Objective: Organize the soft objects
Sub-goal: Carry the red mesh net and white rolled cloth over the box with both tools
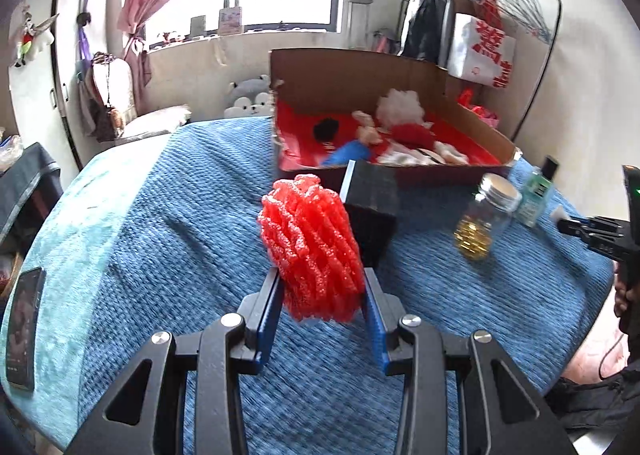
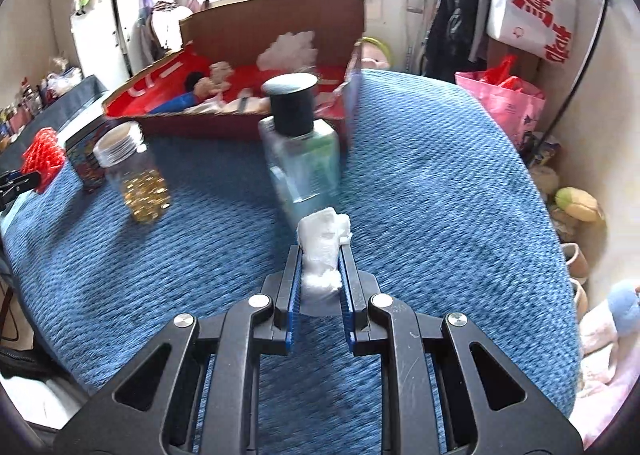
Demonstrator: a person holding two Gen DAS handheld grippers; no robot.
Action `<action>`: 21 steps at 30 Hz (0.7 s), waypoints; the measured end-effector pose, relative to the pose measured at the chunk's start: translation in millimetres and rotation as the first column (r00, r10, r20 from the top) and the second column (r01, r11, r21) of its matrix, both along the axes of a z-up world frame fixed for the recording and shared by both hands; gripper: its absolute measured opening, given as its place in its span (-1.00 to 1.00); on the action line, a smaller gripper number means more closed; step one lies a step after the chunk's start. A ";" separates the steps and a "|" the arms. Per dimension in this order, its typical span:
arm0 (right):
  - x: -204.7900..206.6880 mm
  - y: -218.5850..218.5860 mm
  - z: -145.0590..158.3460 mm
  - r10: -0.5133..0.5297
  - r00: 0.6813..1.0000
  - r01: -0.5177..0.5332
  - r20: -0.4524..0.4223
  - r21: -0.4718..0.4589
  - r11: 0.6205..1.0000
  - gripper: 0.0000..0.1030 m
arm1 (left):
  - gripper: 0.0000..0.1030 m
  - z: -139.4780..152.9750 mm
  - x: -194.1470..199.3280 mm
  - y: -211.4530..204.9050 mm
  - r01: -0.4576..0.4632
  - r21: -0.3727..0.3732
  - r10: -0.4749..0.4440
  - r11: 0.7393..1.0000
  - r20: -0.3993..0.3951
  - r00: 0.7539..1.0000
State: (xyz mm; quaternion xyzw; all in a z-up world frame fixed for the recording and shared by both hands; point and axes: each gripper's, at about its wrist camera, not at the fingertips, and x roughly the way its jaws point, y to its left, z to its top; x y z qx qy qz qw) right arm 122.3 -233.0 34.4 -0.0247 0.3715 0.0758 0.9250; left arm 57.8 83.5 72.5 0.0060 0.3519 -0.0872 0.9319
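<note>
My left gripper point(image 1: 320, 287) is shut on a red foam net bundle point(image 1: 310, 243), held above the blue bedspread point(image 1: 180, 215). In the right wrist view that bundle point(image 2: 42, 157) shows at the far left. My right gripper point(image 2: 320, 255) is shut on a white crumpled soft wad point(image 2: 324, 239). An open cardboard box with a red lining point(image 1: 400, 67) stands at the back of the bed, holding a white fluffy ball point(image 1: 400, 105), a small doll and other soft pieces. The same box point(image 2: 224, 123) lies ahead and to the left in the right wrist view.
A glass jar with golden contents point(image 1: 480, 223) point(image 2: 136, 175), a clear bottle with a black cap point(image 2: 300, 147) point(image 1: 536, 191) and a dark box point(image 1: 370, 211) stand on the bed before the cardboard box. A phone point(image 1: 24, 331) lies at the bed's left edge.
</note>
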 end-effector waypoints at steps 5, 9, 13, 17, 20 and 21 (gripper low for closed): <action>13.3 -13.3 7.0 -0.036 0.999 0.036 0.005 -0.007 0.999 -0.68 | -0.21 1.3 21.9 3.9 -0.004 0.005 0.004 1.000 -0.007 1.000; 27.8 -21.4 17.3 -0.057 0.998 0.057 0.019 -0.015 0.998 -0.68 | -0.21 7.5 38.0 3.9 0.001 0.011 -0.001 1.000 0.000 1.000; 44.3 -26.4 28.7 -0.066 0.997 0.067 0.035 -0.024 0.997 -0.68 | -0.21 17.4 55.8 1.5 0.018 0.025 -0.018 1.000 0.015 1.000; 61.7 -29.6 42.3 -0.068 0.996 0.070 0.056 -0.034 0.997 -0.68 | -0.21 26.4 70.1 -2.3 0.035 0.038 -0.036 0.999 0.031 0.999; 73.0 -28.9 51.6 -0.060 0.996 0.063 0.072 -0.040 0.997 -0.68 | -0.21 34.0 81.8 -5.9 0.052 0.048 -0.054 0.998 0.043 0.998; 77.4 -28.4 55.1 -0.055 0.996 0.059 0.077 -0.043 0.997 -0.68 | -0.21 35.6 84.8 -6.7 0.056 0.049 -0.058 0.997 0.045 0.997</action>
